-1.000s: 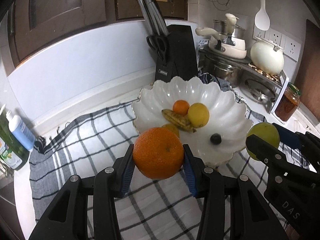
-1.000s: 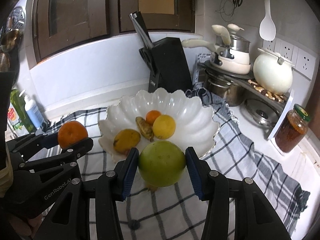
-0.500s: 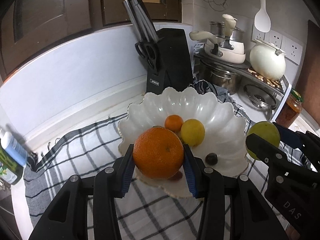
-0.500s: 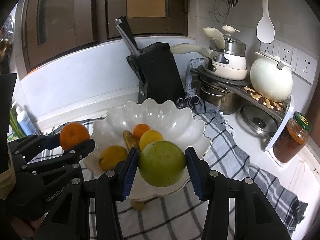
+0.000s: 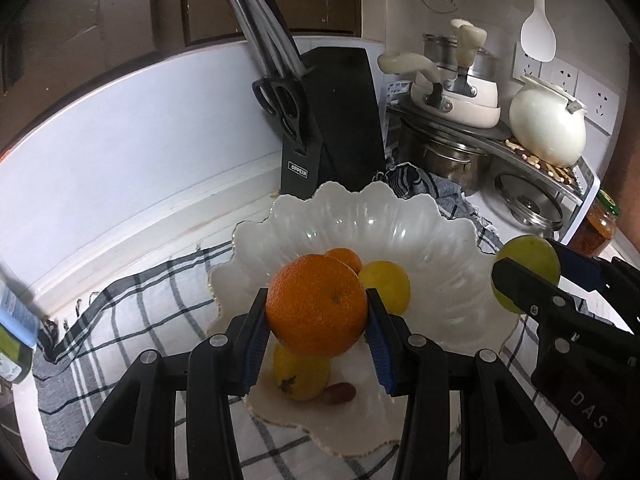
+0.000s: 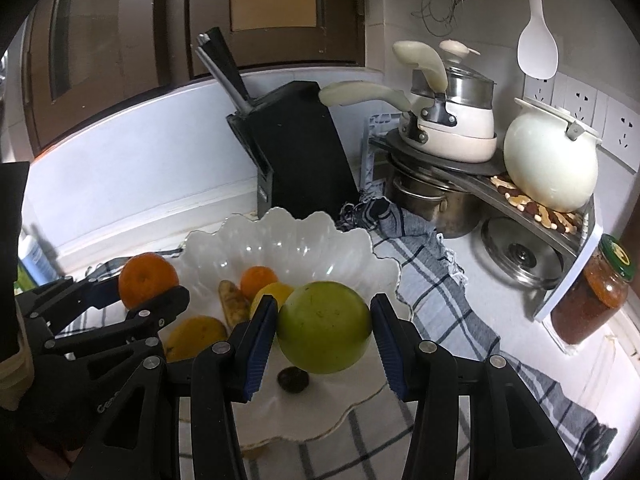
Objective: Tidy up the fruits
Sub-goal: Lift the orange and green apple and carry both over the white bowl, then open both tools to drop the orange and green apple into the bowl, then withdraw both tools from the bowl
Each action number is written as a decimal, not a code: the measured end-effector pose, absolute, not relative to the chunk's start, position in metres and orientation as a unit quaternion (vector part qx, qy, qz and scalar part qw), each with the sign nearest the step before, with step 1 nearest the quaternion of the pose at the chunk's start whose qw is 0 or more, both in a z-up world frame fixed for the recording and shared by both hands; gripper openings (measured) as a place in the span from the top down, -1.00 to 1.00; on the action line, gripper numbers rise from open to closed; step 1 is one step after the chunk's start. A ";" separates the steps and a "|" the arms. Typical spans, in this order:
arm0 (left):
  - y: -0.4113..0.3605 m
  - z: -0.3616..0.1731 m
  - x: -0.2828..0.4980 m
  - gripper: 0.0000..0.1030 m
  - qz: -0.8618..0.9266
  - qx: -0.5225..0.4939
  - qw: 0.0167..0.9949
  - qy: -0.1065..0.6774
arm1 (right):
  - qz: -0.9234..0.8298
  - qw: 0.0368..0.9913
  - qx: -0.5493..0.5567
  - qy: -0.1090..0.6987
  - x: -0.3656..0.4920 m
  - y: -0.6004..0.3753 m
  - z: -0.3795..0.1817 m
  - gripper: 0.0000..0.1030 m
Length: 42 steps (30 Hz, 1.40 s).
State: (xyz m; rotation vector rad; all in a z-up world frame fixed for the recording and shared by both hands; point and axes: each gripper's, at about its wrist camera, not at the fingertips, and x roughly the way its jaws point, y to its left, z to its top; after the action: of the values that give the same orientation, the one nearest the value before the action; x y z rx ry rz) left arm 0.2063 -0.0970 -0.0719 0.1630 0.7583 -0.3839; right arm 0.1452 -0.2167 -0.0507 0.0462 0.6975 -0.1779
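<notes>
My left gripper (image 5: 317,322) is shut on a large orange (image 5: 316,304) and holds it above the near left part of the white scalloped bowl (image 5: 400,216). My right gripper (image 6: 323,334) is shut on a green fruit (image 6: 323,332) above the bowl's (image 6: 280,228) near right part. In the bowl lie a small orange (image 6: 258,280), a lemon (image 5: 390,286), a spotted banana (image 6: 232,306), a yellow mango (image 6: 196,338) and a small dark fruit (image 6: 293,379). The right gripper with the green fruit (image 5: 526,272) shows at the right of the left wrist view.
The bowl stands on a checked cloth (image 5: 132,320) on a white counter. A black knife block (image 5: 332,120) stands right behind it. Stacked pots (image 6: 448,128), a white kettle (image 6: 550,160), a pot lid (image 6: 516,254) and a jar (image 6: 592,296) are at the back right. Bottles (image 5: 16,320) are at far left.
Both grippers have moved forward with their fruit, from over the cloth in front of the bowl to above the bowl itself. Their grips have not changed.
</notes>
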 end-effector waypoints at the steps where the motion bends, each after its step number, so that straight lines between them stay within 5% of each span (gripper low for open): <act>1: -0.099 -0.074 0.209 0.13 -0.186 0.080 0.907 0.370 | -0.088 0.935 0.024 0.343 0.148 -0.220 -0.052 0.05; 25: -0.118 -0.107 0.224 0.11 -0.179 0.095 0.887 0.416 | -0.077 0.914 0.035 0.397 0.178 -0.238 -0.083 0.04; 30: -0.116 -0.104 0.219 -0.42 -0.170 0.102 0.894 0.403 | -0.088 0.908 0.045 0.407 0.175 -0.244 -0.087 0.01; 36: -0.114 -0.101 0.214 -0.61 -0.164 0.104 0.896 0.400 | -0.111 0.917 0.036 0.381 0.163 -0.245 -0.076 -0.50; 42: -0.108 -0.092 0.203 -0.77 -0.157 0.097 0.902 0.389 | -0.118 0.922 0.031 0.366 0.152 -0.242 -0.067 -0.63</act>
State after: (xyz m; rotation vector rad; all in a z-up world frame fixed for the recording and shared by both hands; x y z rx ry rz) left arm 0.2026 -0.1083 -0.0921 0.2014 0.8045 -0.3246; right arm 0.1525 -0.2421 -0.0666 0.0646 0.7518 -0.2432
